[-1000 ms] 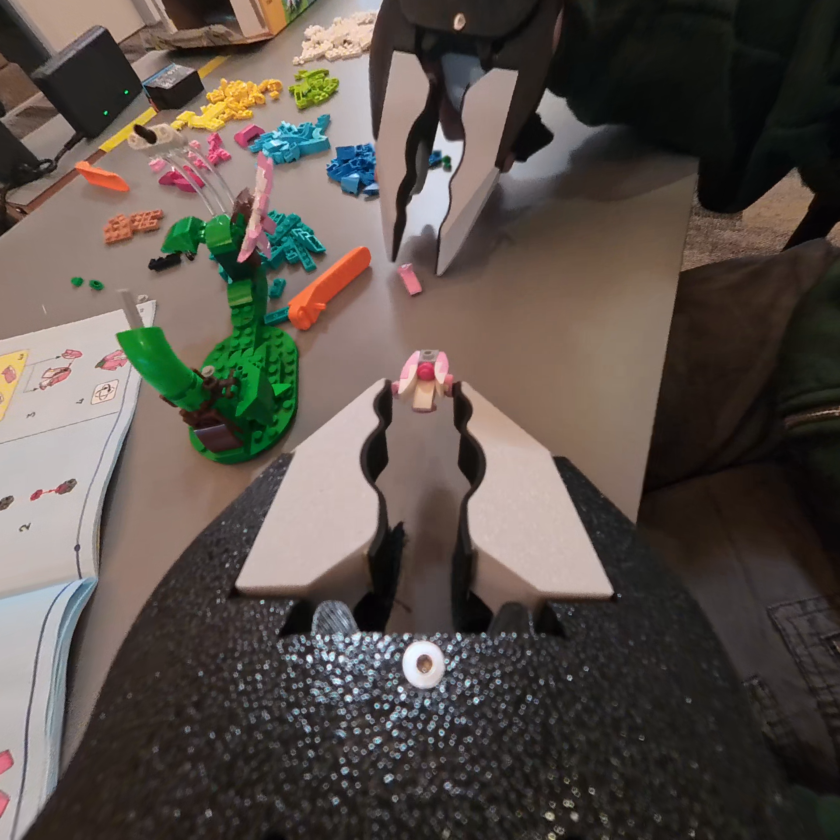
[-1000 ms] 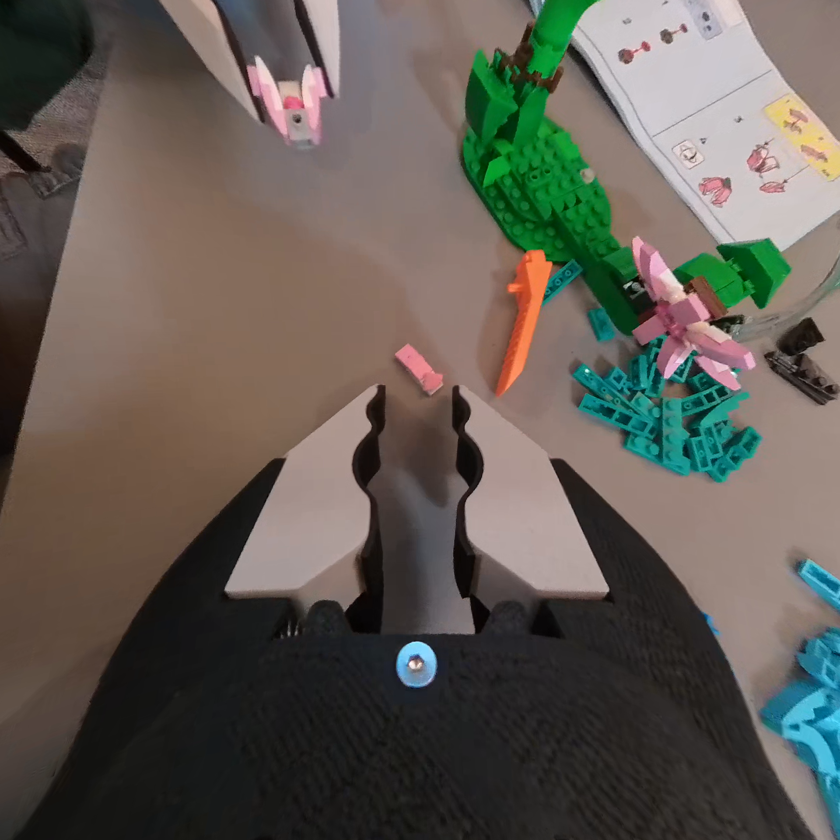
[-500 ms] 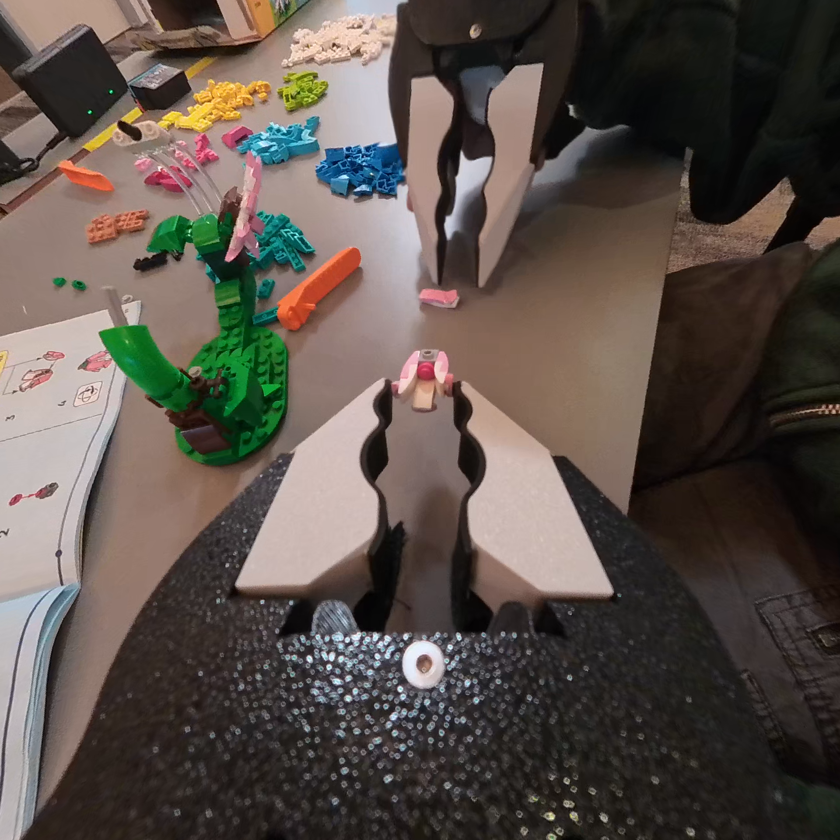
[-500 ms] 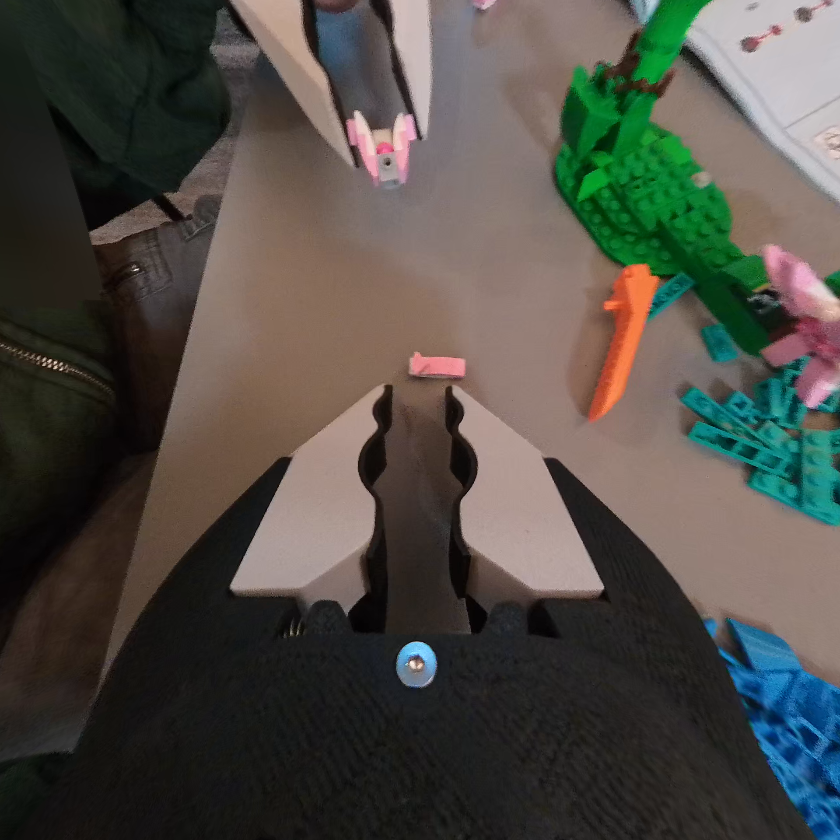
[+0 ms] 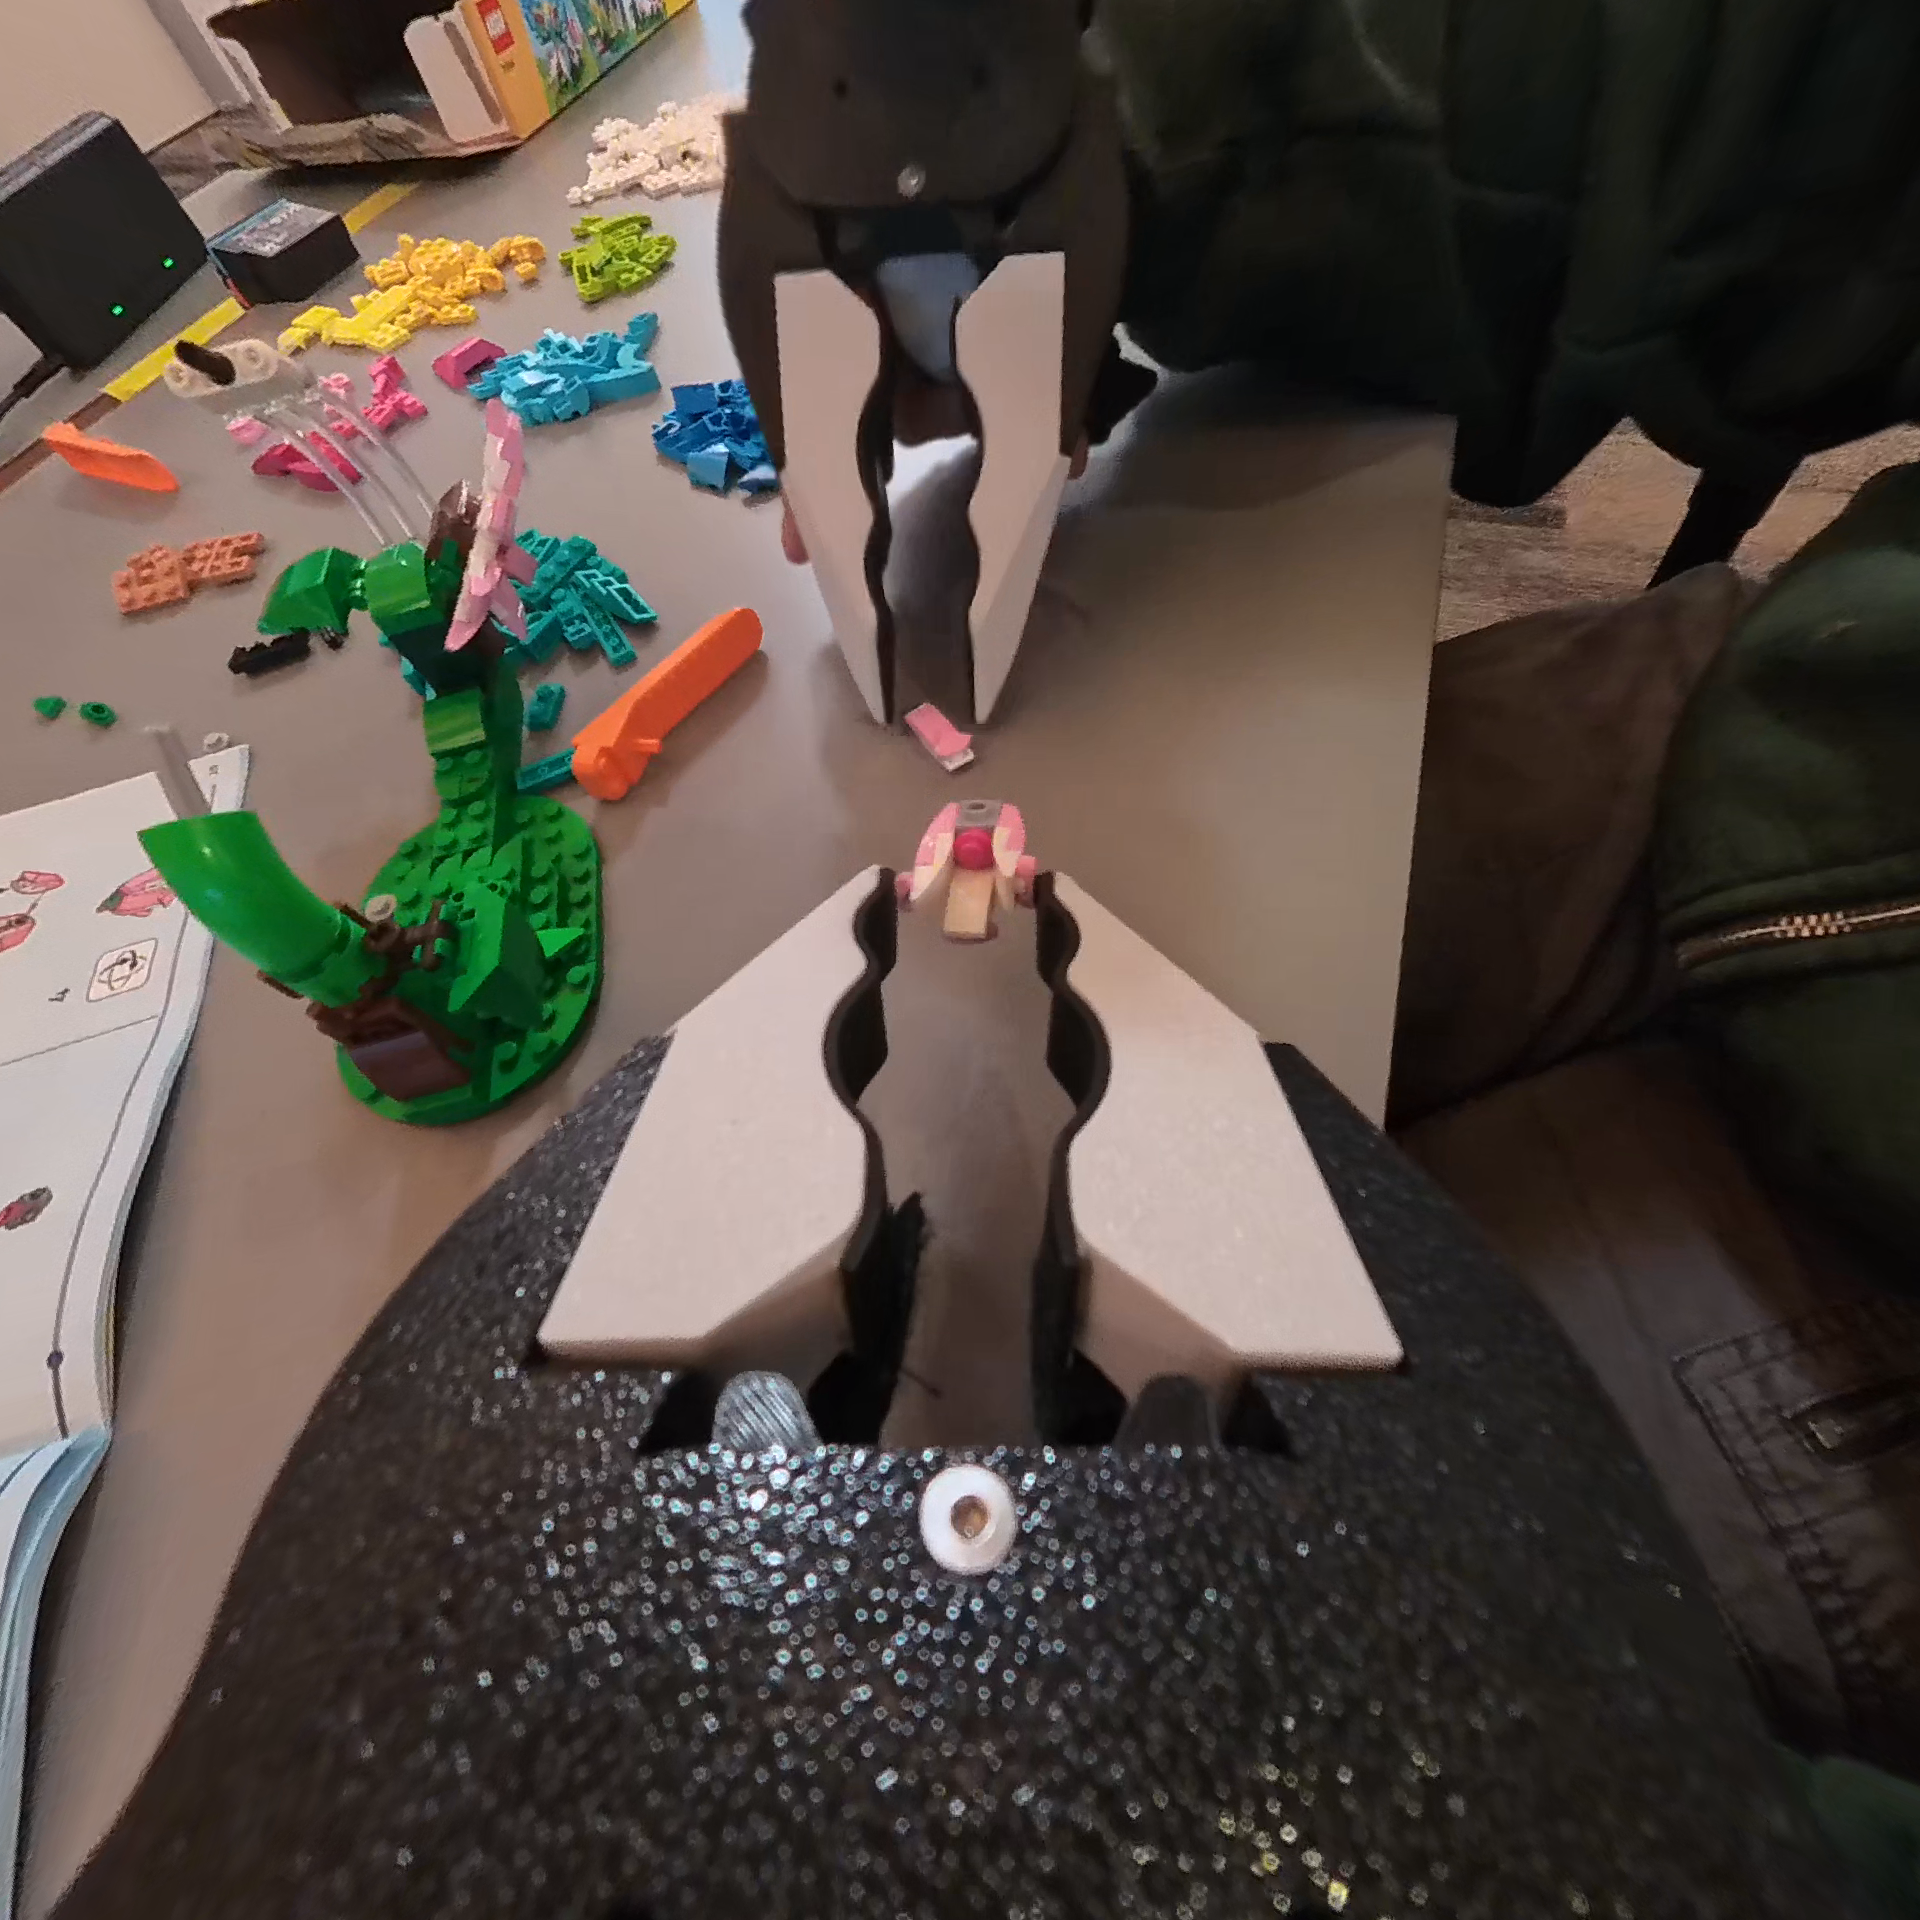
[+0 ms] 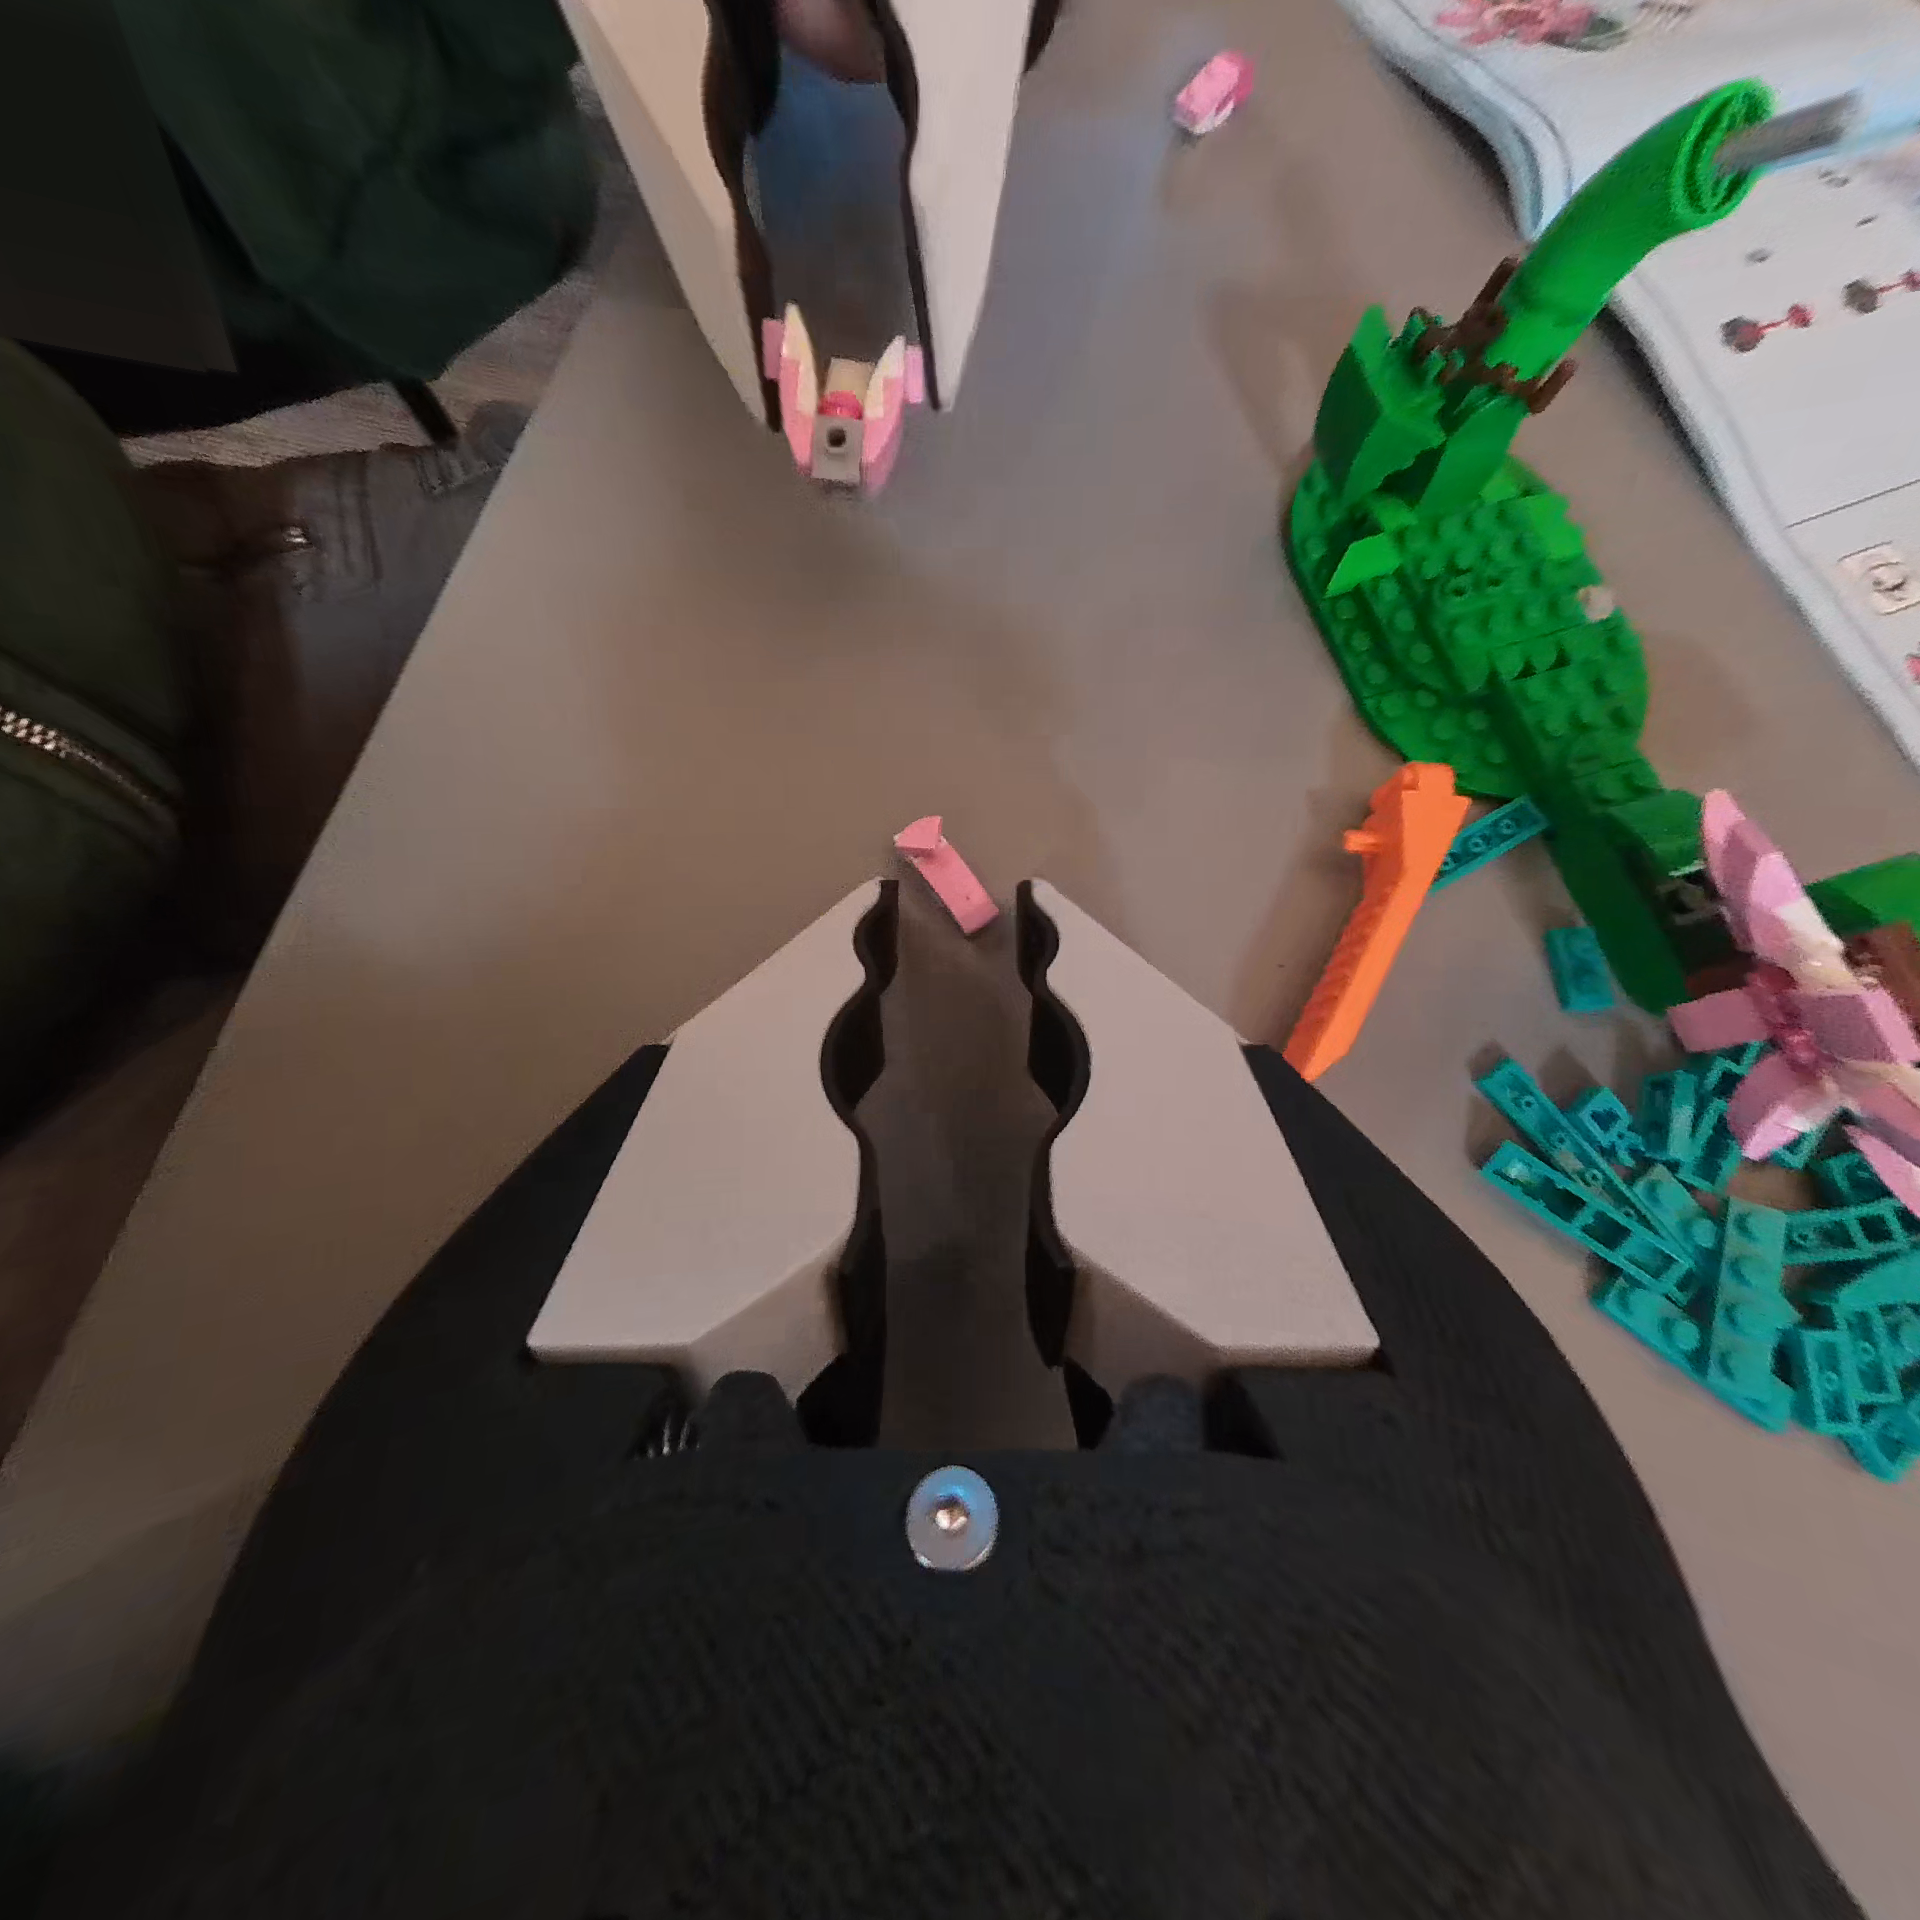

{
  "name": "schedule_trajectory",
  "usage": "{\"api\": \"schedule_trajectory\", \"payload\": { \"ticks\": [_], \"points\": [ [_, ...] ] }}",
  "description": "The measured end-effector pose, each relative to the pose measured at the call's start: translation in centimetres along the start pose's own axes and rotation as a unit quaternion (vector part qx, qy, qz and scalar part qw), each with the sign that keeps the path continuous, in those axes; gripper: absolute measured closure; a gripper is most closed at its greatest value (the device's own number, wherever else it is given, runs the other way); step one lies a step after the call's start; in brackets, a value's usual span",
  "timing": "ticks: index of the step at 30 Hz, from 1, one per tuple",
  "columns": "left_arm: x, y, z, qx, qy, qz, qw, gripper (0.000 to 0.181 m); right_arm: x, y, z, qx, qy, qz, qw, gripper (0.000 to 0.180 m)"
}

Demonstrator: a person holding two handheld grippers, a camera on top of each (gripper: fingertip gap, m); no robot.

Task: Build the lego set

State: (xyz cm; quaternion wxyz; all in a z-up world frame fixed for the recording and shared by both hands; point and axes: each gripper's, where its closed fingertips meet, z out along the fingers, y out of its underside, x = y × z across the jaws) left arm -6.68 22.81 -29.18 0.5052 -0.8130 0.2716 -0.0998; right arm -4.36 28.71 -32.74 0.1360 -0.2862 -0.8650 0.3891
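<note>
My left gripper (image 5: 968, 883) is shut on a small pink and white flower bud (image 5: 966, 868) and holds it above the table; it also shows in the right wrist view (image 6: 842, 410). My right gripper (image 6: 951, 883) is open, tips down on the table on either side of a loose pink piece (image 6: 945, 883), seen in the left wrist view (image 5: 938, 736) between the right gripper's tips (image 5: 932, 717). The green plant model (image 5: 457, 914) with a pink flower (image 5: 488, 540) stands to the left.
An orange brick separator (image 5: 665, 701) lies by the model. Teal pieces (image 6: 1704, 1226) lie near it; blue, yellow, pink and white piles (image 5: 566, 364) lie farther back. An instruction booklet (image 5: 73, 1039) lies at the left. The table edge (image 5: 1413, 779) is at the right.
My right gripper has moved toward the loose pink piece, which now lies between its open tips and has turned. My left gripper has kept hold of the bud.
</note>
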Motion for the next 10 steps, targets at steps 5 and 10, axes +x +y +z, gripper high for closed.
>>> {"api": "schedule_trajectory", "payload": {
  "ticks": [5,10],
  "points": [
    [-0.2,-0.1,0.1,0.004,-0.005,-0.004,1.000,0.156,0.3,-1.3,0.1,0.037,-0.008,0.038,0.999,0.173],
    [-0.7,-1.6,0.2,0.033,-0.023,-0.017,0.999,0.156,0.1,-8.2,-2.0,0.212,-0.066,0.166,0.961,0.173]
  ]
}}
